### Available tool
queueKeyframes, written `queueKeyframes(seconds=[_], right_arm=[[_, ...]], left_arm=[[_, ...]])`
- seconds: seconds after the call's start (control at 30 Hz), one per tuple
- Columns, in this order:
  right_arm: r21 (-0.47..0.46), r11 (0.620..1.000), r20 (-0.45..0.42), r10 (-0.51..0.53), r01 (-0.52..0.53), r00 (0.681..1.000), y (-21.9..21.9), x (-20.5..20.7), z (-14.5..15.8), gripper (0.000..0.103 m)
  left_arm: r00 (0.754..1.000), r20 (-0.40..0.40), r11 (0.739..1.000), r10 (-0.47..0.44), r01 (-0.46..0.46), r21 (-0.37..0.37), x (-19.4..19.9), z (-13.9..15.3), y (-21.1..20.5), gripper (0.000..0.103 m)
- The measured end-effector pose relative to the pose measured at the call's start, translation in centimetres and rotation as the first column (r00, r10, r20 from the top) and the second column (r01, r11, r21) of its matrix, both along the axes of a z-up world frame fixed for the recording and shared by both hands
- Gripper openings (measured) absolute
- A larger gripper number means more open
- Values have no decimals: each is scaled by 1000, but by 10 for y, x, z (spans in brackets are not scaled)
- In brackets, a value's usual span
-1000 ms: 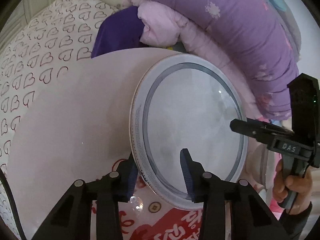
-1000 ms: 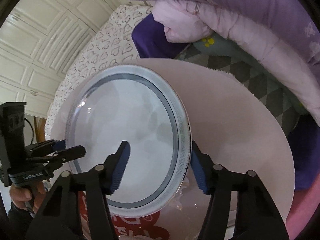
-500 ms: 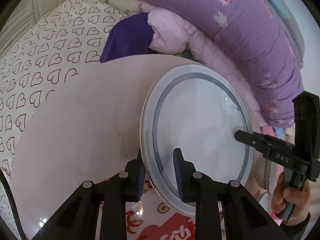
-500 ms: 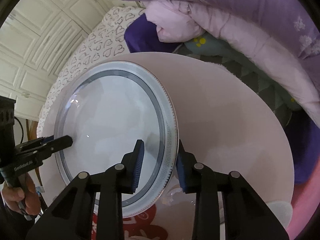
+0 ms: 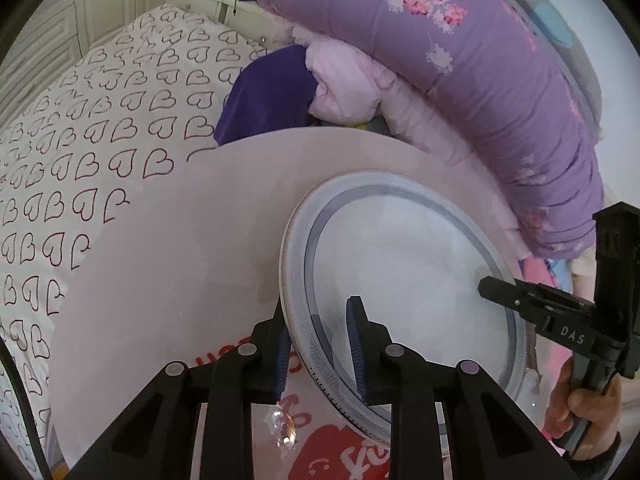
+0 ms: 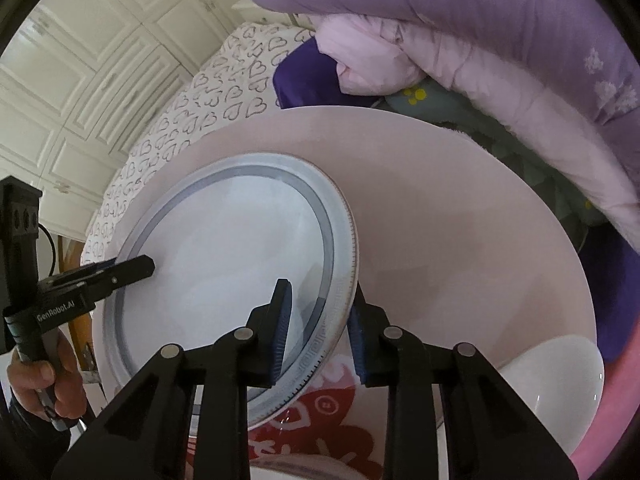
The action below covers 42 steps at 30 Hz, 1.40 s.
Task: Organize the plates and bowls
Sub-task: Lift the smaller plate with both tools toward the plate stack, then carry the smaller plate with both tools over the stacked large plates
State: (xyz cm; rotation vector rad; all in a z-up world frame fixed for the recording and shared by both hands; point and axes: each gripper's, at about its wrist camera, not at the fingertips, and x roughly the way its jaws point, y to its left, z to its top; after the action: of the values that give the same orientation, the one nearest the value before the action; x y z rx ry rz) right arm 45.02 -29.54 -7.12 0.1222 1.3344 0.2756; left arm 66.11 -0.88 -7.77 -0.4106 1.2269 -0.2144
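Observation:
A large white plate with a grey-blue patterned rim (image 5: 408,276) (image 6: 224,256) is held over a round pale pink table (image 5: 168,264) (image 6: 440,240). My left gripper (image 5: 318,344) is shut on the plate's left rim. My right gripper (image 6: 318,336) is shut on its right rim. Each gripper shows in the other's view, the right one (image 5: 516,296) and the left one (image 6: 120,270). A white bowl (image 6: 556,384) sits at the table's right edge.
Purple and pink bedding (image 5: 472,80) is piled behind the table. A heart-print bed cover (image 5: 80,152) lies to the left. A red-printed sheet (image 6: 320,436) lies under the plate's near edge. White cabinet doors (image 6: 80,80) stand behind.
Both grippers have closed from open onto the plate's opposite rims. The plate has shifted lower and nearer in both views.

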Motion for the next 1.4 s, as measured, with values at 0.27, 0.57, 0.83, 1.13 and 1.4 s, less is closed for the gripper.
queueKeyframes(seconds=[0.27,0.57,0.83,1.13,1.4], right_arm=[[12,1000,51,8,-9,999,13,-27,18,27],[22,1000,145,7,-10,989,30,-68,50,27],[14,1000,250,21,-25,968,53,-122,85,27],[36,999,309,12,-24,951,72,-183,91,27],[58,998,333,-8,-12,943,83,-234,82,27]], left_arm=[[998,68,1000,1,-1,1,-41,30,13,21],[991,136,1000,2,1,-22,-104,69,39,21],[979,204,999,-3,10,-35,-181,103,67,21],[971,238,999,-1,13,-48,-269,123,94,21],[966,257,999,-12,20,-28,-327,130,101,21]])
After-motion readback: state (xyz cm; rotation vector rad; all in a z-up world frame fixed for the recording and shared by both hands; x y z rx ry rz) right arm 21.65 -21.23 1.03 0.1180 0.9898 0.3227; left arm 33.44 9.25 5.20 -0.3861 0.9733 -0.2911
